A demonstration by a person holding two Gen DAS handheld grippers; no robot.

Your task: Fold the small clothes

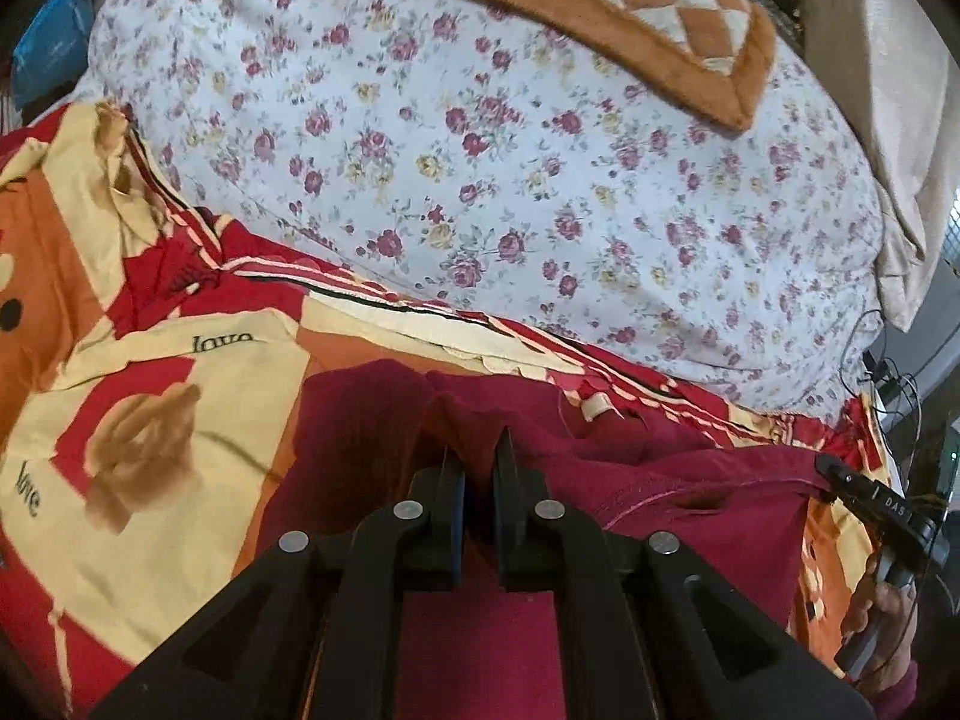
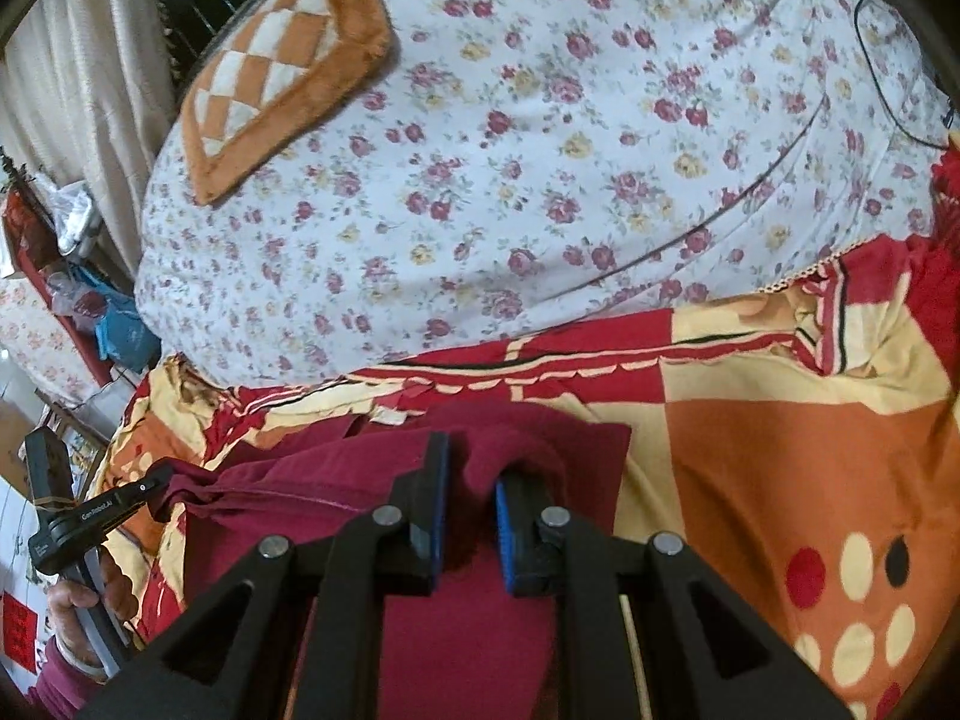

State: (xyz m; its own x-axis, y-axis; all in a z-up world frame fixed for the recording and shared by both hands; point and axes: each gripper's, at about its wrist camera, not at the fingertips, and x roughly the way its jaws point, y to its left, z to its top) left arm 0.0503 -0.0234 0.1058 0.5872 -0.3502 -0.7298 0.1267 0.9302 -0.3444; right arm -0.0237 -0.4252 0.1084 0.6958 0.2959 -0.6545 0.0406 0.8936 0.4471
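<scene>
A dark maroon garment [image 1: 660, 480] lies rumpled on a red, cream and orange patterned blanket [image 1: 150, 372], held at both ends. The left gripper [image 1: 478, 450] has its fingers pressed nearly together on a raised fold of the cloth. The right gripper [image 2: 472, 468] pinches another bunched fold between its blue pads [image 2: 503, 516]. Beyond the blanket's striped edge, a flowered sheet [image 1: 480, 150] stretches wide and mostly open, with a brown checkered mat [image 1: 630, 6] at its far side. Bags, perhaps, sit blurred beside the bed.

The bed [image 1: 540, 192] (floral sheet) carries a patchwork quilt [image 1: 150, 396], maroon garment [image 1: 690, 480], checkered cushion [image 1: 630, 6]
</scene>
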